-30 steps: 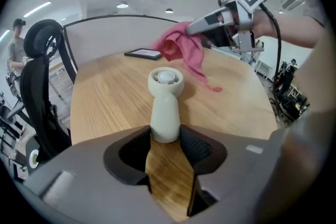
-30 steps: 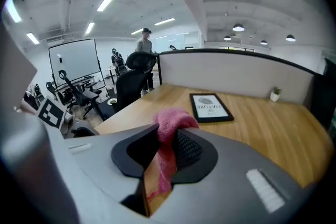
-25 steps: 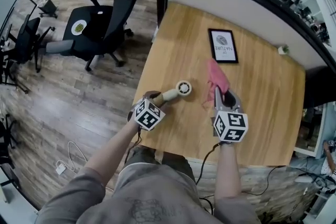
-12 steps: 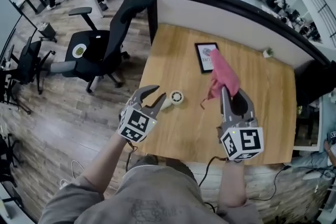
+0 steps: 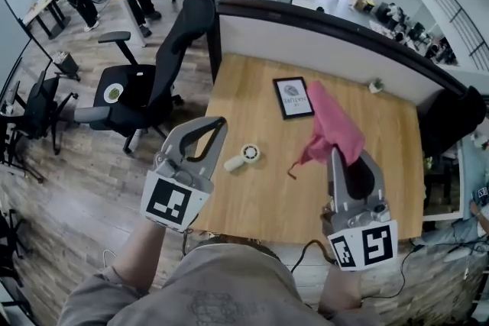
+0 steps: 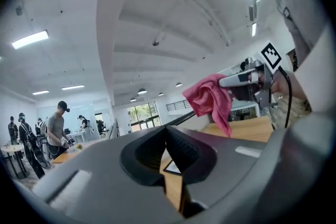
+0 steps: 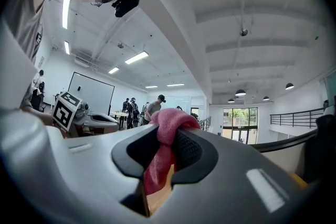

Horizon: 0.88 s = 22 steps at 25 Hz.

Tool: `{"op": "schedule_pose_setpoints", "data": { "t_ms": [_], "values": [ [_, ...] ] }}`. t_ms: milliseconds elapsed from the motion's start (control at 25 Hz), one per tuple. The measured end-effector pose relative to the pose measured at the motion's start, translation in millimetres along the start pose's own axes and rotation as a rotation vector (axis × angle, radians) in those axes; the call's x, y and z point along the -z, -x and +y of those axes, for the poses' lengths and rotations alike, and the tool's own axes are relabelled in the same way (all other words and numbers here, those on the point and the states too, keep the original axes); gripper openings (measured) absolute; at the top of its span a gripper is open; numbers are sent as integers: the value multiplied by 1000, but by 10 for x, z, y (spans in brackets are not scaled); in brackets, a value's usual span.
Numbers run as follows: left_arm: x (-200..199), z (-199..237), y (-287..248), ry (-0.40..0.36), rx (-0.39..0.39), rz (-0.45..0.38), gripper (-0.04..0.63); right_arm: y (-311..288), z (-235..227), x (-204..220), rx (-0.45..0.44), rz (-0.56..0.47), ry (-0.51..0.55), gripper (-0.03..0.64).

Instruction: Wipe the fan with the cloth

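A small cream hand-held fan (image 5: 244, 156) lies on its side on the wooden desk (image 5: 252, 202). My left gripper (image 5: 217, 121) hovers high above the desk, left of the fan, shut with nothing between its jaws (image 6: 167, 130). My right gripper (image 5: 335, 153) is raised too, shut on a pink cloth (image 5: 331, 133) that bunches at the tips and hangs down above the desk. In the right gripper view the cloth (image 7: 169, 119) sits pinched between the jaws. In the left gripper view the pink cloth (image 6: 210, 99) and the right gripper (image 6: 242, 79) show at the right.
A black-framed picture (image 5: 293, 97) lies flat on the desk behind the fan. A small object (image 5: 375, 85) sits near the dark partition (image 5: 328, 20) at the back. A black office chair (image 5: 149, 76) stands left of the desk. People stand far off.
Both grippers have risen well above the desk. The left gripper opened, came off the fan's handle and closed empty; the fan stayed lying on the desk. The cloth rose with the right gripper.
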State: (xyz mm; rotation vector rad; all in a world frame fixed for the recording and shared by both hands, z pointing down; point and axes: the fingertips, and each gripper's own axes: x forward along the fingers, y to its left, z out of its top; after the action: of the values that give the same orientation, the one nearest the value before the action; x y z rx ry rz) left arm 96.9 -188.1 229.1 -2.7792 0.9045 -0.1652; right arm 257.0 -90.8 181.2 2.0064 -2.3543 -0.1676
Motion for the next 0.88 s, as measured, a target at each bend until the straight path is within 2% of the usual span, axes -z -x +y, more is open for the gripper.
{"op": "schedule_pose_setpoints", "data": {
  "t_ms": [160,320,480,720,880],
  "values": [
    [-266,34,220,13,-16,-16,3,162,78,-179,-7,-38,-16,74],
    [-349,64,403,3,-35,-8,3,247,224,-248,-51,-43,-7,74],
    [-284,60,518,-12,-41,20,3,261,371,-153,-88,-10,11,73],
    [-47,-91,546,38,-16,62,3,260,546,192,-130,78,-33,72],
    [3,-157,529,49,-6,73,2,234,553,272,-138,102,-36,73]
  ]
}}
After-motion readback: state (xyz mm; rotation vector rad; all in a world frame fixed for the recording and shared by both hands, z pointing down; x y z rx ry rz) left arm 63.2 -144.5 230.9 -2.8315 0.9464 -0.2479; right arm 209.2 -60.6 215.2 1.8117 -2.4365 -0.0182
